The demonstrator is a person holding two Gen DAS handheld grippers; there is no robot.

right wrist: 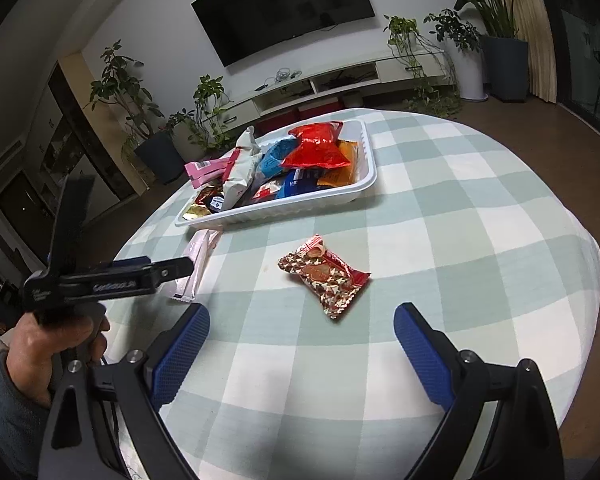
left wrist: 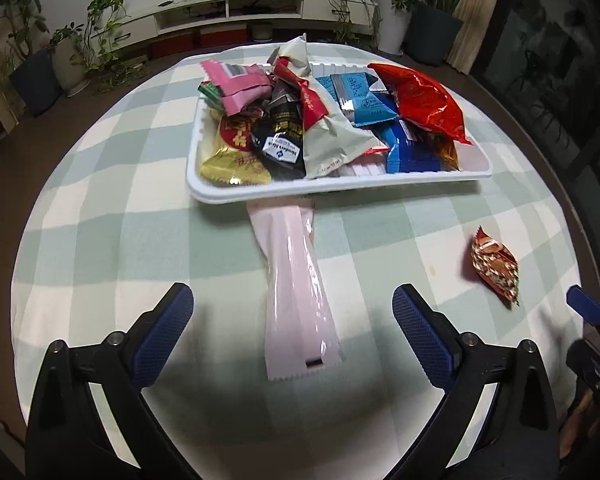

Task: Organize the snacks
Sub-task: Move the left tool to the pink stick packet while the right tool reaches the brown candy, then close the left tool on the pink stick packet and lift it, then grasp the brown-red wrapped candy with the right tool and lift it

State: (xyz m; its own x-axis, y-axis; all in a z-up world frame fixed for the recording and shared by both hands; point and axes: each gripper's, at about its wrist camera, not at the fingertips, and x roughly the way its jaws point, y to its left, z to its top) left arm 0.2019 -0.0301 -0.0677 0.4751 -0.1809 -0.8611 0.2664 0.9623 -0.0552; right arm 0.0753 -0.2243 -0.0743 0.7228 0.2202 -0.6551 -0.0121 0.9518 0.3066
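A white tray full of snack packets stands on the round checked table; it also shows in the right wrist view. A long pale pink packet lies flat in front of it, its far end under the tray's rim. My left gripper is open, its jaws on either side of the packet's near half, not touching it. A small red patterned packet lies alone on the cloth. My right gripper is open and empty just short of it. The left gripper shows from the side.
The table edge curves close on both sides, with floor beyond. The red patterned packet lies right of the pink one. Potted plants, a TV and a low white cabinet stand far behind.
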